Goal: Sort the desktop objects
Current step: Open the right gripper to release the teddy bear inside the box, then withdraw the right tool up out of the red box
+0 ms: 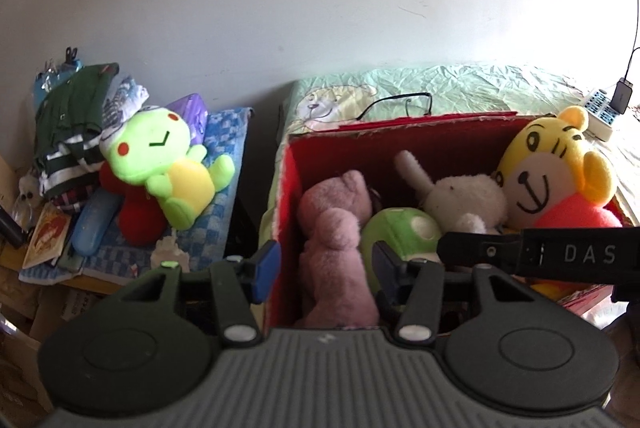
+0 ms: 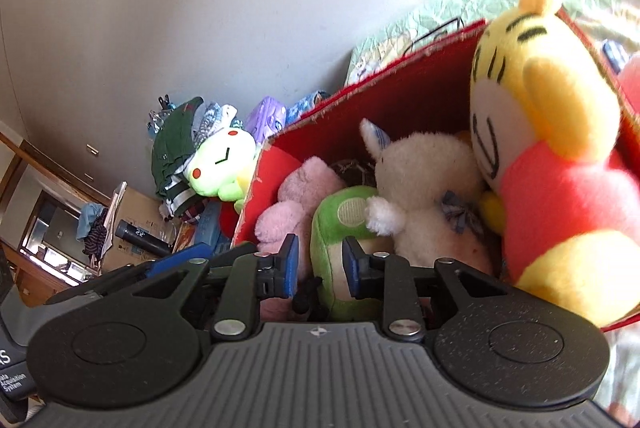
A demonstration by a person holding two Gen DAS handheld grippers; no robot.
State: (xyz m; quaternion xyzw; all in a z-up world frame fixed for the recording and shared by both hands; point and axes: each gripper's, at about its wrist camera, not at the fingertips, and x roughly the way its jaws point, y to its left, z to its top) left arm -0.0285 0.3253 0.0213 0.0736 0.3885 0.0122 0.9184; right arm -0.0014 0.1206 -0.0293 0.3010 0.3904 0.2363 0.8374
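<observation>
A red box (image 1: 420,134) (image 2: 416,84) holds a pink plush (image 1: 336,240) (image 2: 294,200), a green mushroom plush (image 1: 400,228) (image 2: 340,224), a white rabbit plush (image 1: 460,200) (image 2: 428,188) and a yellow tiger plush (image 1: 556,164) (image 2: 560,156). My left gripper (image 1: 326,266) is open, its fingers either side of the pink plush. My right gripper (image 2: 320,264) is open around the green mushroom plush, its pads close to the plush. Part of the right gripper (image 1: 540,254) shows in the left wrist view.
A lime green frog plush (image 1: 168,164) (image 2: 224,164) lies on a blue checked cloth (image 1: 216,188) on a cluttered side table with folded clothes (image 1: 68,132). Glasses (image 1: 404,104) and a power strip (image 1: 600,112) lie on the green sheet behind the box.
</observation>
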